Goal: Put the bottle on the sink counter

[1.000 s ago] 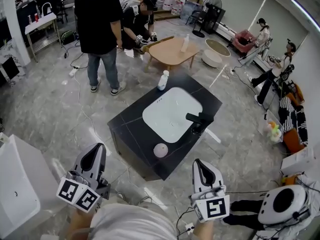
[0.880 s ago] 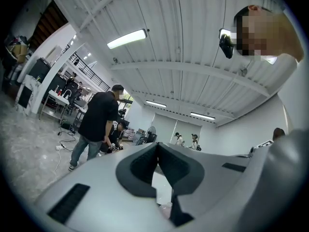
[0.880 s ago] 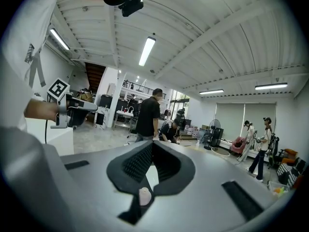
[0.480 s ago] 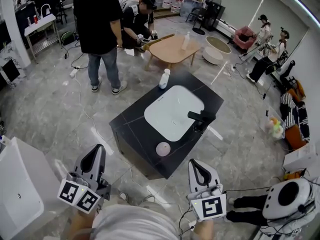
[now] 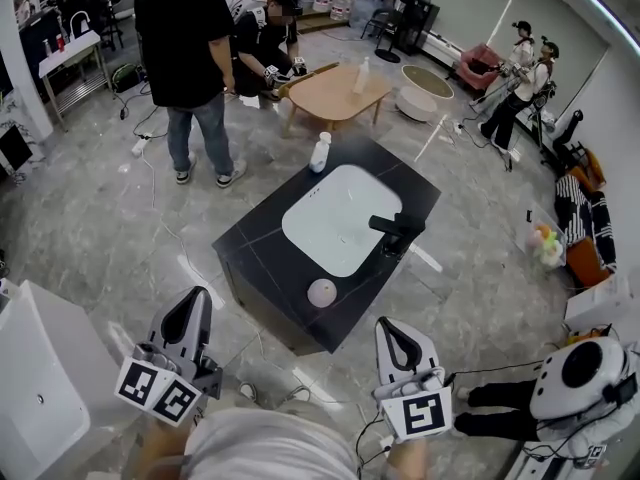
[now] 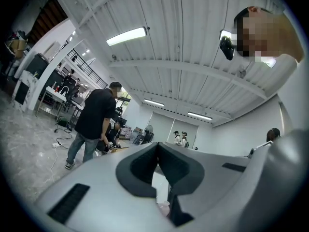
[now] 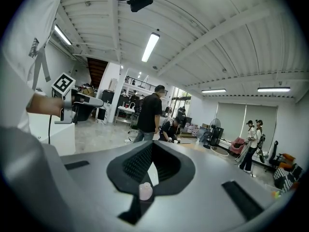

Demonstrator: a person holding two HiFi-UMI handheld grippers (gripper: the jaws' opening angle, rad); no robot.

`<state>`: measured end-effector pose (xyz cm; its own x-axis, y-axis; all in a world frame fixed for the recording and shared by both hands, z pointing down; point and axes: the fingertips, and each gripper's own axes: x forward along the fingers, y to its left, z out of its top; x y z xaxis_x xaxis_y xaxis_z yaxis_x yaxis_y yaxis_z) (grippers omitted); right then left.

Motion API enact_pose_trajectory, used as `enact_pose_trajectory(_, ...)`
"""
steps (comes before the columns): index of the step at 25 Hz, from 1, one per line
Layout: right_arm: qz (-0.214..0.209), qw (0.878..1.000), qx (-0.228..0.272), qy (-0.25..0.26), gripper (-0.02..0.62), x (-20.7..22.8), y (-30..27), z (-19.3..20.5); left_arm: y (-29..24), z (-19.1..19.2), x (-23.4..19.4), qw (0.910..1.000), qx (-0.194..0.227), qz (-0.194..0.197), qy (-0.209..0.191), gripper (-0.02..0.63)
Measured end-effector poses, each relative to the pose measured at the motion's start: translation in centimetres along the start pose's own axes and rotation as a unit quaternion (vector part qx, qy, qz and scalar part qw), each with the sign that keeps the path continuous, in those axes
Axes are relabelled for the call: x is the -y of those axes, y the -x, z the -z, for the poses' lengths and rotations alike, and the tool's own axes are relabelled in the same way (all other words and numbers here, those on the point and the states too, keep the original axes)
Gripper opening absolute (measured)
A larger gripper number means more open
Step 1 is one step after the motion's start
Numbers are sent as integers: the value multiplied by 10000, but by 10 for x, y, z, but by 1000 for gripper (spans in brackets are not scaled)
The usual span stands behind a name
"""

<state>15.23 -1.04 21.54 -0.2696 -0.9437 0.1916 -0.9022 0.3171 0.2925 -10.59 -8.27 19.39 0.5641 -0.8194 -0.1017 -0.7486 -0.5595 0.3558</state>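
The black sink counter [image 5: 262,250] with a white basin and black faucet [image 5: 398,230] stands ahead of me on the floor. A white bottle [image 5: 320,152] stands upright on its far corner. A small pinkish round thing [image 5: 321,292] sits on its near end. Another pale bottle [image 5: 362,74] stands on the wooden table [image 5: 330,98] beyond. My left gripper [image 5: 190,318] and right gripper [image 5: 392,336] are held low in front of me, short of the counter. Both are shut and hold nothing. In the gripper views the jaw tips [image 6: 157,145] [image 7: 151,143] meet, and the pinkish thing [image 7: 145,191] shows through the gap.
A person in black [image 5: 190,58] stands left of the wooden table, and another crouches by it. More people stand at the far right [image 5: 520,68]. A white cabinet [image 5: 40,388] is at my left, a white round device [image 5: 580,378] and cables at my right.
My right gripper has shifted a little left and stayed shut. The view has drifted slightly, and the people at the far right have walked on. The left gripper has barely moved.
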Motion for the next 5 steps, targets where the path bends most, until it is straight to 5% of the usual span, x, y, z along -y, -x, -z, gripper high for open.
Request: enact_pose_trajectory(5, 1, 10000, -33, -32, 9, -1, 2, -1, 3, 0, -1, 10000, -35, -14, 15, 14)
